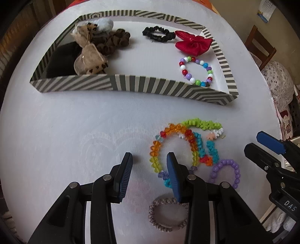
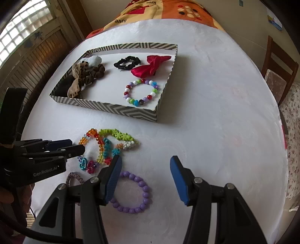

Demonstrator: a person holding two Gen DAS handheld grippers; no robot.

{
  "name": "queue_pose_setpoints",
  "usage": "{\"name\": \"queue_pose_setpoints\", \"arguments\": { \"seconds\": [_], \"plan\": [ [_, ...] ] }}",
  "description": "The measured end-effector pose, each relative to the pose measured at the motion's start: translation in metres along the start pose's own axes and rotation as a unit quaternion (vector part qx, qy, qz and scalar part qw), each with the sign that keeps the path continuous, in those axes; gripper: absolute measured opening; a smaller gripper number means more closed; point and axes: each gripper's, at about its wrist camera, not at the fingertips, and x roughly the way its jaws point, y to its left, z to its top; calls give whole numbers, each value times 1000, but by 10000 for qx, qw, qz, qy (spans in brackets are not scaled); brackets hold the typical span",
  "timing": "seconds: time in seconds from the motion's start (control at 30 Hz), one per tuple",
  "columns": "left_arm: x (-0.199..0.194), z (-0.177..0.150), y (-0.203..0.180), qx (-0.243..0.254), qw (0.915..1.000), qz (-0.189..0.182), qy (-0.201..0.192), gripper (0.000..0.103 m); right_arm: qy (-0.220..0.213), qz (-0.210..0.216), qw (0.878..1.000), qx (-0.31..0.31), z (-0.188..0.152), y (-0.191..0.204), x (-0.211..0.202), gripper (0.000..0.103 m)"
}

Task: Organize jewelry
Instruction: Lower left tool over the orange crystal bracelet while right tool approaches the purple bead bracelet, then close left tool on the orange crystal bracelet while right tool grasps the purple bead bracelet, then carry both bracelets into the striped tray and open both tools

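Observation:
A striped tray [image 1: 150,86] [image 2: 112,109] on the white table holds scrunchies, a red bow [image 1: 193,44] [image 2: 150,65] and a multicoloured bead bracelet [image 1: 196,70] [image 2: 141,92]. In front of it lie a rainbow crystal bracelet [image 1: 155,150] [image 2: 100,144], a green, teal and white bead bracelet [image 1: 204,124] [image 2: 121,137], a purple bead bracelet [image 1: 226,170] [image 2: 133,193] and a beige braided hair tie [image 1: 166,214] [image 2: 75,178]. My left gripper [image 1: 150,159] [image 2: 75,146] is open and empty, its right finger over the rainbow bracelet's near side. My right gripper [image 2: 145,165] is open and empty above the purple bracelet.
A wooden chair [image 2: 277,71] stands at the table's right side. An orange patterned cloth [image 2: 168,11] lies beyond the table's far edge. A window with shutters [image 2: 28,47] is at the left.

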Motion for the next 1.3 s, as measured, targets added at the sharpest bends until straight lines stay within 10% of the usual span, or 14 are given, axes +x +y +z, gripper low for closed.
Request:
{"name": "queue_pose_setpoints", "arguments": {
  "seconds": [0.43,0.57,0.77,1.3],
  "plan": [
    [8,8,-19,482,9979,421,-70,28,361,-63,9982,-482,-32,3,11,56],
    [9,10,-20,615,9967,500,-184,4,444,-167,9973,-564,-46,1,21,42],
    [8,14,3,255,9995,-69,-146,1,113,-502,9946,-904,-53,8,21,10],
    [-81,33,13,155,9941,-493,-950,1,-615,134,9949,-790,-11,13,-52,9]
  ]
}}
